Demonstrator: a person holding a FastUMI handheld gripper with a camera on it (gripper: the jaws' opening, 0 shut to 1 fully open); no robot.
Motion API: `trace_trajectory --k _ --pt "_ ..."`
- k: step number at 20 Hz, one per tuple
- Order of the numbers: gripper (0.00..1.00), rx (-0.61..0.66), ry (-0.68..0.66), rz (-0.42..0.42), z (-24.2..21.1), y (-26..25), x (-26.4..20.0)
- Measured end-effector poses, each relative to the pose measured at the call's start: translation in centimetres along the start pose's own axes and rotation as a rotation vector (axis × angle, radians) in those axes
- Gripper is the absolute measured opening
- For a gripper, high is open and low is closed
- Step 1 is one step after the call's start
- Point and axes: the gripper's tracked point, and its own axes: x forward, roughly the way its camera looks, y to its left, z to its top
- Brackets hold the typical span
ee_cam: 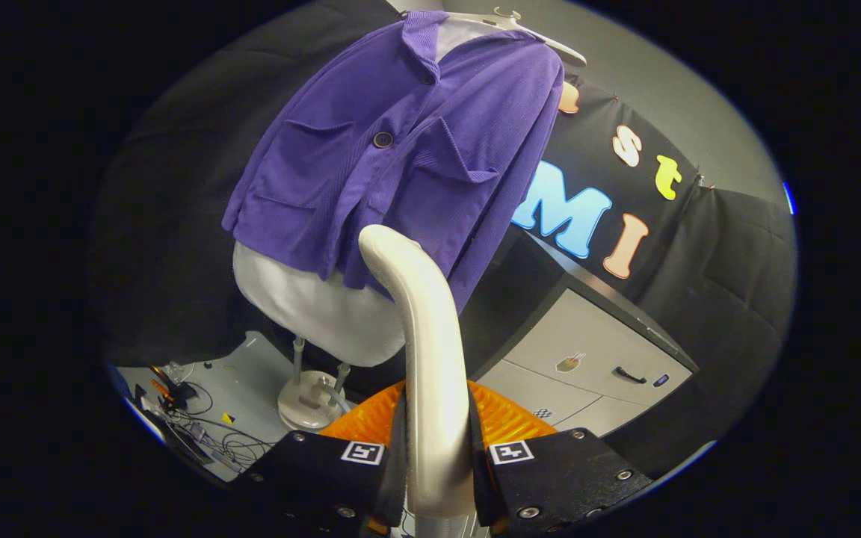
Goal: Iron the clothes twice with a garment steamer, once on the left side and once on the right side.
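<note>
A purple button-up jacket [400, 149] hangs on a white hanger [542, 41] over a white board [318, 306] on a stand. My gripper [436, 471] is shut on the garment steamer [423, 329], both black fingers [326, 471] pressing on its pale handle. The steamer rises between the fingers and curves forward. Its head lies at the jacket's lower hem, near the middle and a little to the right of the button line; I cannot tell whether it touches the cloth. An orange ribbed part [513, 418] of the steamer sits just behind the fingers.
The stand's round base [311, 400] rests on the grey floor. Cables and small devices [191, 426] lie on the floor beyond the left finger. A pale cabinet with drawers [595, 366] stands to the right under a dark top.
</note>
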Motion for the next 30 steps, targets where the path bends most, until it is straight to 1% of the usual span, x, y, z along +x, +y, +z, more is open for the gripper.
trace_trajectory --k 3,7,10,13,18,22,26,30 --pt "0.37 0.032 -0.012 0.016 1.3 -0.5 -1.8" --pt "0.37 0.098 -0.062 0.054 4.4 -0.5 -5.6" --pt "0.37 0.121 -0.128 0.098 8.5 0.1 -8.0" --pt "0.37 0.135 -0.24 0.114 14.3 -0.2 -9.5" --pt "0.36 0.135 -0.448 0.091 24.9 -1.0 -10.8" --pt "0.36 0.144 -0.551 0.06 31.5 -1.1 -10.9" --pt "0.36 0.128 -0.618 0.008 36.7 -0.9 -9.7" --pt "0.36 0.101 -0.633 -0.041 39.5 0.0 -7.8"
